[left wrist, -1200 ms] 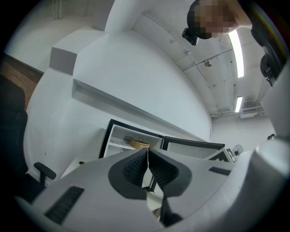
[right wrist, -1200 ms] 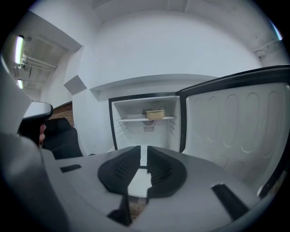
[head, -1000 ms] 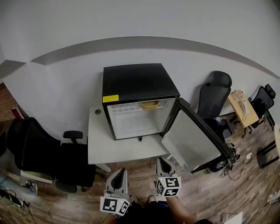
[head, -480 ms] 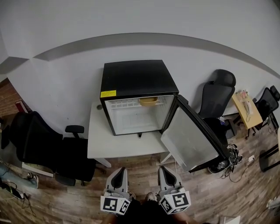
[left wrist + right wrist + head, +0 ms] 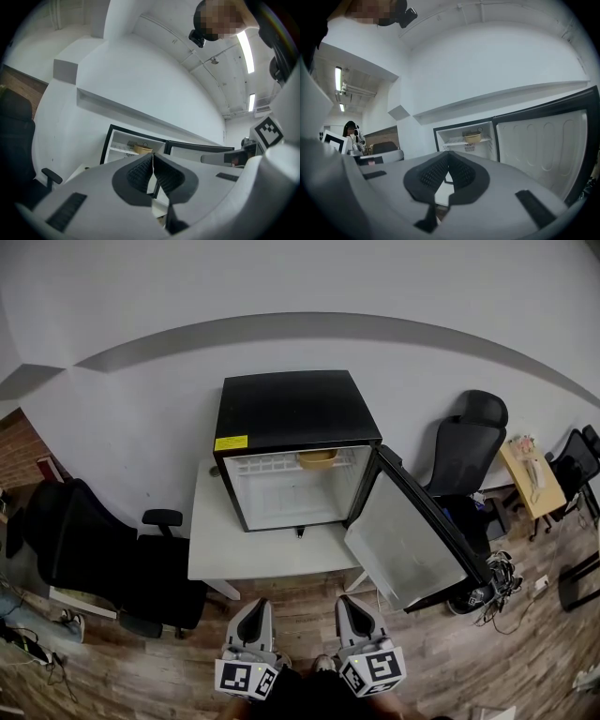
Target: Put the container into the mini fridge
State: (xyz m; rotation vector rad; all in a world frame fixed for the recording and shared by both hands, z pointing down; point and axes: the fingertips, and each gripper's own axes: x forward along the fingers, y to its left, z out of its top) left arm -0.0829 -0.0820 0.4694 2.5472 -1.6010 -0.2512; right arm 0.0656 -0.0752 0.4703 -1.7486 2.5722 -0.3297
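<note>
The black mini fridge [image 5: 295, 418] stands on a white table [image 5: 244, 554] with its door [image 5: 412, 540] swung open to the right. A tan container [image 5: 318, 460] sits on the fridge's top shelf; it also shows as the container [image 5: 143, 149] in the left gripper view and the container [image 5: 472, 137] in the right gripper view. My left gripper [image 5: 255, 617] and right gripper [image 5: 354, 615] hang side by side near the floor, in front of the table and well short of the fridge. Both are shut and hold nothing.
Black office chairs stand at the left [image 5: 103, 559] and at the right [image 5: 464, 451]. A small wooden table [image 5: 530, 474] is far right. Cables [image 5: 492, 587] lie on the wooden floor below the open door. A person [image 5: 350, 133] shows far off in the right gripper view.
My right gripper has dropped lower and now sits level with the left one. The head view shifted slightly; the fridge, its door and the container have not moved.
</note>
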